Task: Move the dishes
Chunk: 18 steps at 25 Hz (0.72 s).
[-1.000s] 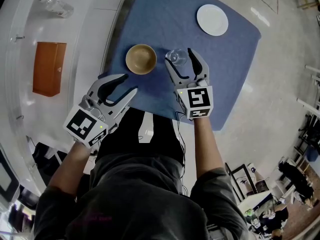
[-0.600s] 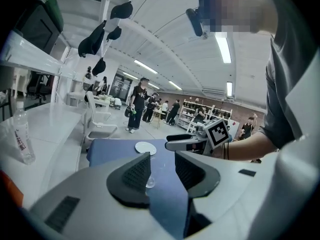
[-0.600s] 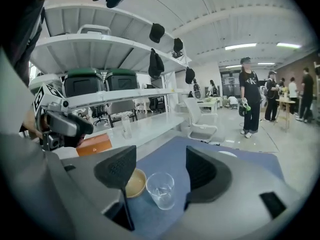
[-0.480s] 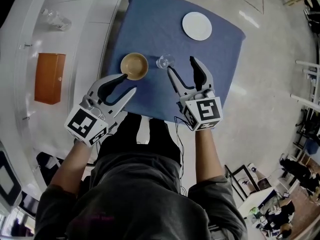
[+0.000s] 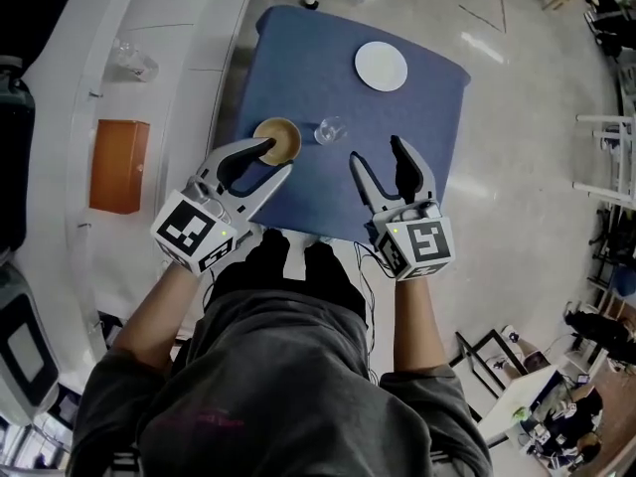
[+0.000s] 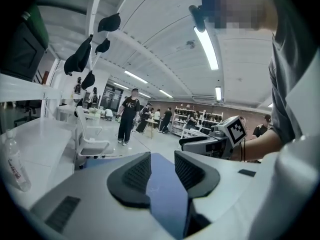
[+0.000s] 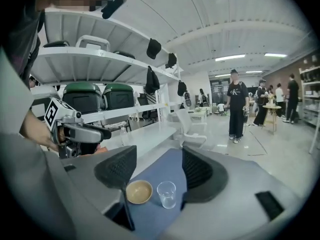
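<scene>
Dishes all sit on the blue desk (image 5: 417,117): tan bowl (image 5: 276,140), clear glass (image 5: 331,129) just beside it at its 3 o'clock, and white plate (image 5: 381,67) well apart at the glass's 1 o'clock, near the far edge. We hold the left claw (image 5: 278,156) at the bowl's 6 o'clock. In the head view one fingertip overlaps the bowl's near rim, and we cannot tell if it touches. In the left gripper view the left claw (image 6: 162,164) has its jaws apart, with only blue desk surface between them. We hold the right claw (image 5: 377,150) over the desk at the glass's 4 o'clock, clear of it. In the right gripper view the right claw (image 7: 156,159) is spread wide and grips nothing. Its jaws frame the bowl (image 7: 139,191) and glass (image 7: 166,194), which stand side by side on the desk below. An orange box (image 5: 119,165) lies off the blue desk at 9 o'clock.
</scene>
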Motion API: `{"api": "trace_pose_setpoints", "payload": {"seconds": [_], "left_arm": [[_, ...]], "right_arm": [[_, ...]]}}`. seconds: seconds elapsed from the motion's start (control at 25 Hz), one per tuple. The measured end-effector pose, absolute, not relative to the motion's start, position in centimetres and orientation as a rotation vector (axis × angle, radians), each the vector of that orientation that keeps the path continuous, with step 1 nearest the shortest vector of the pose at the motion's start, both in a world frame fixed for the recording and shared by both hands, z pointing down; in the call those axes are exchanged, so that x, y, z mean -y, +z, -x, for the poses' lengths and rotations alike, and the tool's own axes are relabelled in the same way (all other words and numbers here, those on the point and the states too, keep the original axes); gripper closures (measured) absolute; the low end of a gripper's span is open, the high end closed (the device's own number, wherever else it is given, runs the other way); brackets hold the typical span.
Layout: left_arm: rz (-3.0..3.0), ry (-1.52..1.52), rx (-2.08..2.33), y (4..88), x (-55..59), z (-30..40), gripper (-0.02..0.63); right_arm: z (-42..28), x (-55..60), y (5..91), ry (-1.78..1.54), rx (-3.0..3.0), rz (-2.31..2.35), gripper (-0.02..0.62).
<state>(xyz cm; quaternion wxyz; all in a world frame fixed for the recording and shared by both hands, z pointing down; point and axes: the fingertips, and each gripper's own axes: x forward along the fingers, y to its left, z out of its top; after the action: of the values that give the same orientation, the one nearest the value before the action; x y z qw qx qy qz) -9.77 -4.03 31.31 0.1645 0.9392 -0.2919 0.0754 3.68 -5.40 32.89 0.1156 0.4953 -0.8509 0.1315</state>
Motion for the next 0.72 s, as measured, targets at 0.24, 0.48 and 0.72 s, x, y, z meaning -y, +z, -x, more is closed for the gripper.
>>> {"api": "trace_pose_setpoints", "payload": {"seconds": [0.24,0.48,0.72], "left_arm": [[-2.727,0.193,0.803,29.0,4.5,10.2,0.46],[-2.782,0.172,0.76,26.9,4.3,10.2,0.469],[-2.813,0.163,0.723,25.6,4.5,10.0,0.489]], "right_arm": [[-4.1,4.5,30.7,0.415,2.475,-1.552,0.31],[-3.7,3.2,28.0,0.365,2.467,-1.614,0.347],[-3.5,2.4,26.7,0.342,2.45,-1.659,0.389]]}}
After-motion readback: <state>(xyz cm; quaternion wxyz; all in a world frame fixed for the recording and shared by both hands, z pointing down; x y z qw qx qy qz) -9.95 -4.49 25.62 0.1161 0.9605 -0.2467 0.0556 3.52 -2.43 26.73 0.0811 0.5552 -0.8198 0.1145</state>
